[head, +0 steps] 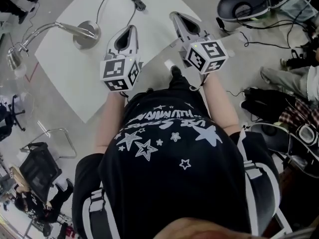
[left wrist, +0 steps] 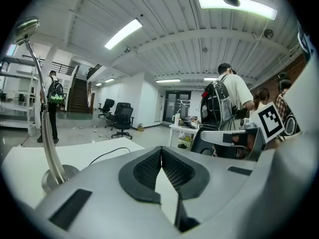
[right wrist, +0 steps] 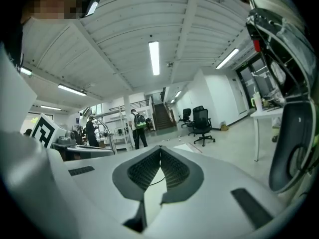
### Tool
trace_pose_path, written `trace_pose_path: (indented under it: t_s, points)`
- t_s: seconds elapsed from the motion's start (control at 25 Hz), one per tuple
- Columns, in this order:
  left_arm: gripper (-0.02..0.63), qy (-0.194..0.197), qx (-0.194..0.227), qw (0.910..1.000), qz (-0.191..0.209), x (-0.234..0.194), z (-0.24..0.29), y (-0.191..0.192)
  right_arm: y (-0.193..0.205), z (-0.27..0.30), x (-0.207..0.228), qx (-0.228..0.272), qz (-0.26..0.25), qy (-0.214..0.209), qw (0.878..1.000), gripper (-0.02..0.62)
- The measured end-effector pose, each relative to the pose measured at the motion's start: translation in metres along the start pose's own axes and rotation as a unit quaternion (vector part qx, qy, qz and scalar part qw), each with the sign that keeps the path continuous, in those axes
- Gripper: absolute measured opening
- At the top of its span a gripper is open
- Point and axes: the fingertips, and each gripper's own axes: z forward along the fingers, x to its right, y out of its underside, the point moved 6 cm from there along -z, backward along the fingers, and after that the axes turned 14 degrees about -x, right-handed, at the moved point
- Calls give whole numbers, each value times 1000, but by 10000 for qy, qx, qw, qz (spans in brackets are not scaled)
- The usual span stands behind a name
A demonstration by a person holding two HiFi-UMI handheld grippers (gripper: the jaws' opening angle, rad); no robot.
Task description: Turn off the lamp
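Closest to me is the person, bent over in a black shirt point(head: 164, 148) printed with white stars, both forearms pushed out ahead. The left gripper point(head: 131, 29) reaches over the white tabletop point(head: 75, 78), and in its own view the fingers point(left wrist: 149, 169) are pressed together at the tips with nothing caught between them. The right gripper point(head: 176, 16) is held alongside it, a bit further out, over the tabletop's far right part. Its fingers point(right wrist: 172, 169) are likewise closed tip to tip and carry nothing. The two grippers run roughly parallel and apart from each other, pointing away from the person. Just left of the left gripper's tip, near it but not touching, is the round base of the lamp point(head: 62, 26). The lamp stands on the tabletop and its chrome neck bends out past the left edge to a small head hanging over the floor. I cannot tell whether it is lit. Beyond the two grippers' tips, roughly between them, a dark switch point(head: 139, 4) lies on the tabletop on a thin cord that loops back toward the base. Farther off on the floor stands a black chair point(head: 37, 171), and someone with a backpack point(left wrist: 227, 101) stands by a desk at the back.
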Motion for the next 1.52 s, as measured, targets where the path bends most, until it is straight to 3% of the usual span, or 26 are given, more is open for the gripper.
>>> trace_pose_path:
  t_s: [0.32,0.88,1.24,1.52]
  points:
    - [12,-618,7,9974,-365,4,30,-11,-25,28,41,-214,-237,-577,9978,6]
    - [12,-1552,-118,9856,-664,27,68,-14,-22,58,84,-727,-467,-1549,9841,6]
    - [12,-1744,-374,9804,-840,44,85,-5,-14,57,96,-851,-440,-1801,9790,6]
    - [14,-1643,-534,9803,-962,36,95,5,-9,65,92,-1003,-533,-1790,9773,6]
